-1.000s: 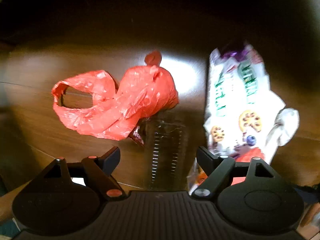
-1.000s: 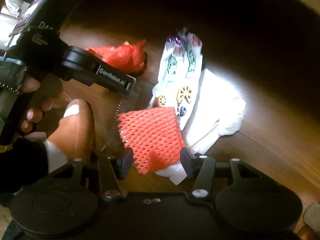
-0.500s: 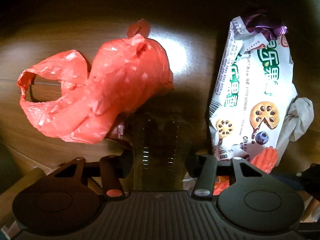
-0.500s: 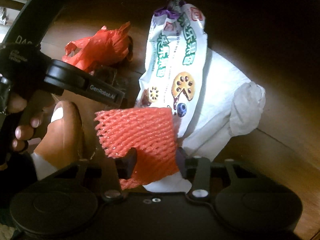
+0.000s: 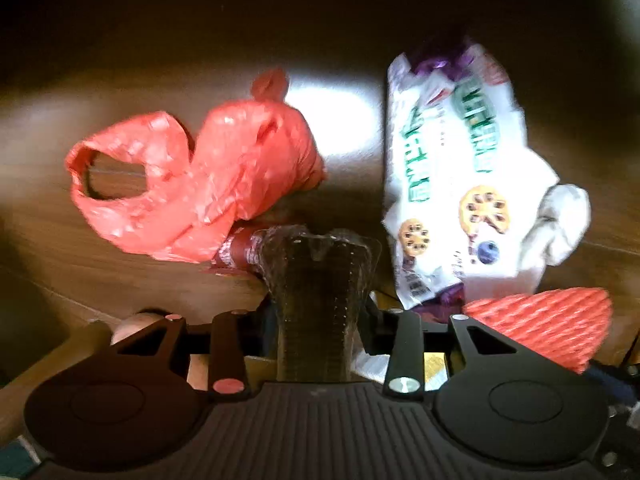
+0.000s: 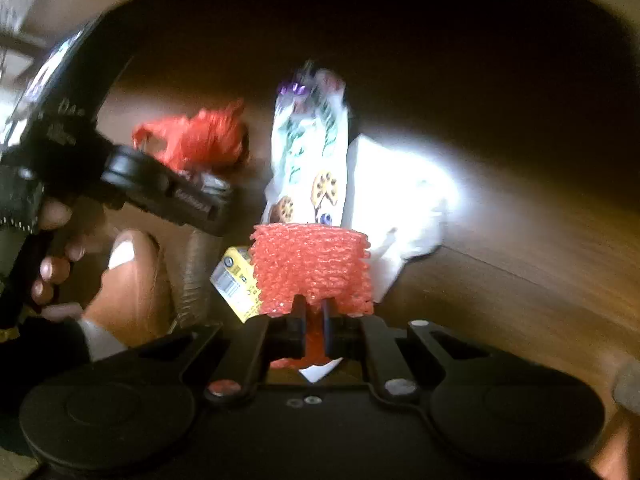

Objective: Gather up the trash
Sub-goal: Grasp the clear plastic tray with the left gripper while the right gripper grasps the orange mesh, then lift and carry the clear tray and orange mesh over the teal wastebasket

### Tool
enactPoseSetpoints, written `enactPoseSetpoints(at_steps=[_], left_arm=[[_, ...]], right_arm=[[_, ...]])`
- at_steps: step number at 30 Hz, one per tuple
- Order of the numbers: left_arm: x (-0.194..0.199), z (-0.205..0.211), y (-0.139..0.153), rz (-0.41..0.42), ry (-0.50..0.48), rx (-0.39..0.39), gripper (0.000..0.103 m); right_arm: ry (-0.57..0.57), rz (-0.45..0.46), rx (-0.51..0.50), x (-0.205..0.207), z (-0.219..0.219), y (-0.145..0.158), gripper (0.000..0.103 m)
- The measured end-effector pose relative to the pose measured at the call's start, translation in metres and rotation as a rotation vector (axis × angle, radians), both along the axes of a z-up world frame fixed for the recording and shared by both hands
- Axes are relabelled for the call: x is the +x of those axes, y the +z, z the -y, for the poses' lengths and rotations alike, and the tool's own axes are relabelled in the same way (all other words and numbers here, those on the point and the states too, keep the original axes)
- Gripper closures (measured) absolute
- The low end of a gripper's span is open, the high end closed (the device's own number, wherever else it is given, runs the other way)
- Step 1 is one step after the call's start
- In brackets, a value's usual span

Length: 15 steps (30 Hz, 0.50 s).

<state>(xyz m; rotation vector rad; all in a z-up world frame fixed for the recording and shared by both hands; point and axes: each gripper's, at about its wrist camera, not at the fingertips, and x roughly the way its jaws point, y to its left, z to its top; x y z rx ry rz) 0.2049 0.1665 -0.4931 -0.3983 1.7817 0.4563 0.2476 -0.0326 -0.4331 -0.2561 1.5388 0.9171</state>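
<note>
My left gripper is shut on a clear plastic bottle and holds it above the wooden floor. The bottle's red-labelled end points left. My right gripper is shut on a red foam net sleeve, which also shows in the left wrist view. A crumpled red plastic bag lies on the floor left of the bottle. A white snack wrapper with green lettering lies to the right, beside white crumpled paper. The left gripper shows in the right wrist view.
A small yellow box lies under the net sleeve. A person's foot in a brown slipper stands at the left. The wooden floor stretches to the right, dark at the back.
My right gripper has closed on the red foam net sleeve and lifted it. My left gripper has closed on the clear bottle and raised it off the floor.
</note>
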Motion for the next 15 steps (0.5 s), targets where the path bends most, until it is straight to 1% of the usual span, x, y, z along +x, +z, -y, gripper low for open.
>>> enactPoseSetpoints(at_steps=[3,7,11,14,15], left_arm=[[0.005,0.007,0.031,0.032,-0.008,0.015,0.064],[0.007,0.021,0.079,0.081,-0.024,0.039,0.064],[0.002,0.037,0.136,0.165,-0.044,0.047,0.064],[-0.001,0.052,0.185,0.254,-0.067,0.04,0.064],[-0.003,0.056,0.195,0.281,-0.078,0.039,0.064]], right_arm=[[-0.054,0.036,0.005,0.005,0.016,0.029,0.095],[-0.128,0.095,0.018,0.01,0.038,0.076,0.095],[-0.187,0.148,0.062,0.008,0.058,0.129,0.095],[-0.225,0.196,0.106,0.0,0.078,0.173,0.095],[-0.239,0.213,0.118,-0.003,0.085,0.187,0.095]])
